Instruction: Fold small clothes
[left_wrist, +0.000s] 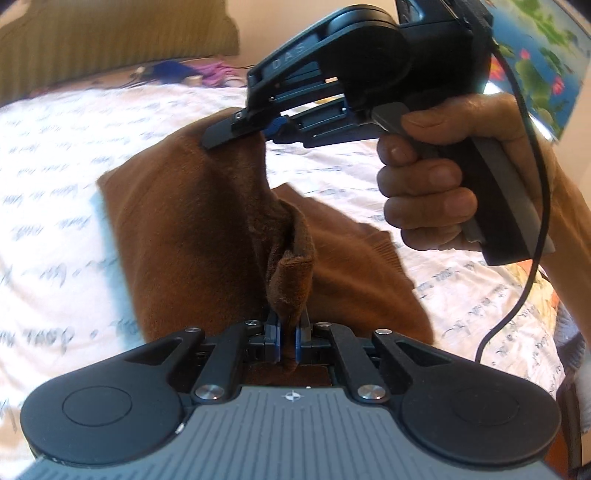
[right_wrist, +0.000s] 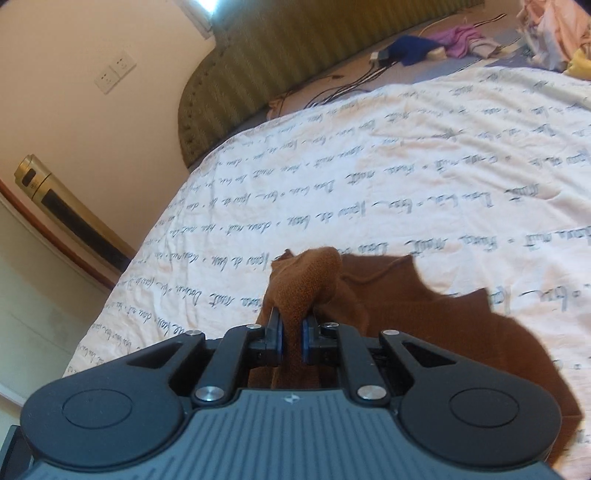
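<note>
A small brown knitted garment (left_wrist: 177, 229) lies on the white bedsheet with script print (left_wrist: 55, 192). My left gripper (left_wrist: 287, 332) is shut on a bunched edge of it, near the camera. In the left wrist view the right gripper (left_wrist: 236, 133), held by a hand (left_wrist: 436, 184), pinches another raised part of the same edge farther off. In the right wrist view the right gripper (right_wrist: 291, 332) is shut on a fold of the brown garment (right_wrist: 424, 302), whose rest drapes to the right on the sheet (right_wrist: 332, 177).
A green padded headboard (right_wrist: 280, 55) runs along the far side of the bed. Cables, a blue cloth (right_wrist: 410, 48) and a purple cloth (right_wrist: 458, 37) lie by it. A gold device (right_wrist: 66, 206) stands against the wall at left. A cable (left_wrist: 532, 221) hangs from the right gripper.
</note>
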